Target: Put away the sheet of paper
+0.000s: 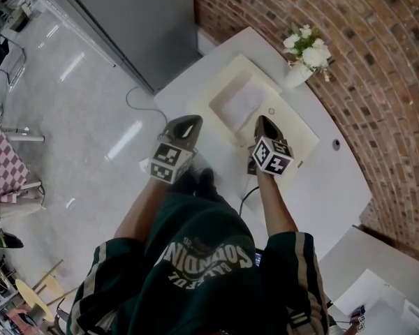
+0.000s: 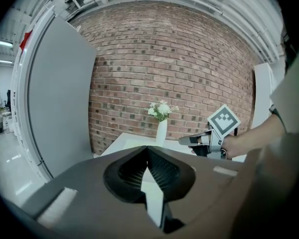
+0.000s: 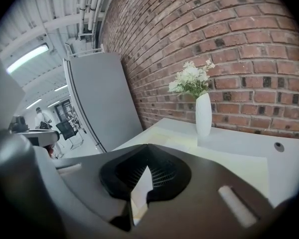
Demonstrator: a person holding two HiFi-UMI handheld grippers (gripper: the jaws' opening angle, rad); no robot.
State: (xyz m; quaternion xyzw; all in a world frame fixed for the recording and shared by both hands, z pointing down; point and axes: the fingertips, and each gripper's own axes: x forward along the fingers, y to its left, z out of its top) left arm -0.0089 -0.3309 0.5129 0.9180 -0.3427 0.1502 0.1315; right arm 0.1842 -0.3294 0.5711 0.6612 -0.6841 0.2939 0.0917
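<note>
A white sheet of paper [image 1: 239, 103] lies in the shallow recess of a cream tray [image 1: 295, 125] on the white table [image 1: 335, 180]. My left gripper [image 1: 190, 122] hovers at the tray's left corner near the table edge, its jaws shut with nothing between them [image 2: 147, 149]. My right gripper [image 1: 263, 121] is over the tray just right of the paper, also shut and empty [image 3: 148, 147]. Neither touches the sheet. In the left gripper view the right gripper [image 2: 188, 141] shows at the right, held by a hand. The paper is hidden in both gripper views.
A white vase of flowers [image 1: 302, 56] stands at the table's far side by the brick wall [image 1: 377, 82]. A tall grey panel [image 1: 136, 19] rises to the left. A cable hole [image 1: 336, 144] sits in the table right of the tray. A cord [image 1: 136, 98] trails on the floor.
</note>
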